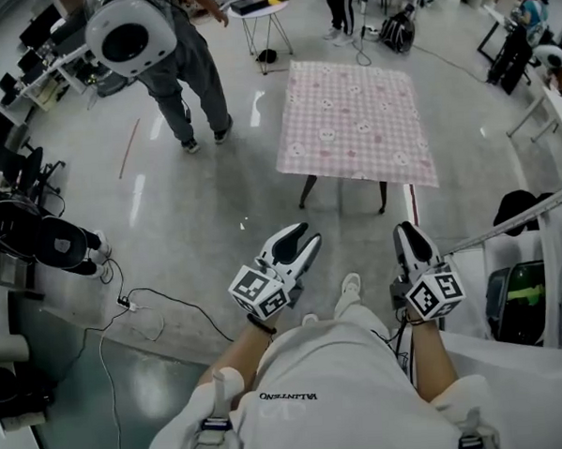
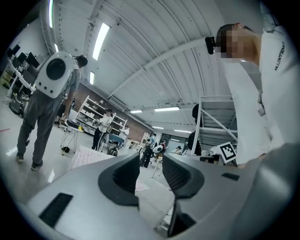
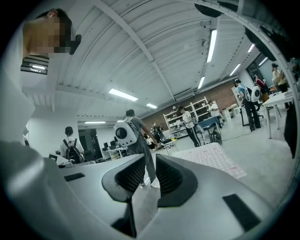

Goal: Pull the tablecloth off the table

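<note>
1. The pink checked tablecloth (image 1: 355,121), printed with small white figures, lies flat over the whole top of the desk (image 1: 306,191). Only two dark legs of the desk show, under the cloth's near edge.
2. We hold both tongs in the air on the near side of the desk, well apart from it, and neither touches the cloth.
3. The left tongs (image 1: 305,236) point toward the desk's near-left corner. Their jaws stand moderately apart, and only the distant room shows between them.
4. The right tongs (image 1: 406,231) point toward the desk's near-right corner. Their jaws stand a narrow slit apart with nothing held in it.
5. Our shoe (image 1: 351,284) rests on the glossy floor (image 1: 170,253) just short of the desk, between the two tongs.
6. A person in grey (image 1: 191,78) with a white domed backpack (image 1: 130,36) stands to the left of the desk, clear of it.
7. A small round side table (image 1: 260,9) stands beyond the desk's far-left corner.
8. A black office chair (image 1: 52,242) and loose cables (image 1: 144,306) lie on the floor far to the left of the desk.
</note>
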The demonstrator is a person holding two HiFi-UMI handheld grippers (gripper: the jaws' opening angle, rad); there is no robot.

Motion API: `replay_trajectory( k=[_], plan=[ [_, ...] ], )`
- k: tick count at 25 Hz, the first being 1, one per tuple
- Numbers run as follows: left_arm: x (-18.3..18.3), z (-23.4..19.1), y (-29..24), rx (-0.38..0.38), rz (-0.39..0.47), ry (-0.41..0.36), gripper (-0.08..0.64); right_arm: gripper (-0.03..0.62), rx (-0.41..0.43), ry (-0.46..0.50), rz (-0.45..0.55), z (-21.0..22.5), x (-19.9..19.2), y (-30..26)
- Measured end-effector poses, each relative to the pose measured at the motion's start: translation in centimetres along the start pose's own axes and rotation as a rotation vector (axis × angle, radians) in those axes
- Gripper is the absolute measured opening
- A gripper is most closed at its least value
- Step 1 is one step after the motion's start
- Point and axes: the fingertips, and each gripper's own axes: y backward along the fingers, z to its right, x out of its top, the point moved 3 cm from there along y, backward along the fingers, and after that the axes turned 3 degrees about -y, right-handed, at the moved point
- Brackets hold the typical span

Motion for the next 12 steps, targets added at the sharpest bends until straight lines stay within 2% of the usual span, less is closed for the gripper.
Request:
replay_trajectory(
  k=[12],
  plan=[
    [-1.6,-2.5,-9.6,0.015,-0.037,0.061,0.138,0.080,0.018,-0.103,-0.055,8.6,1.1,-5.3]
  ],
)
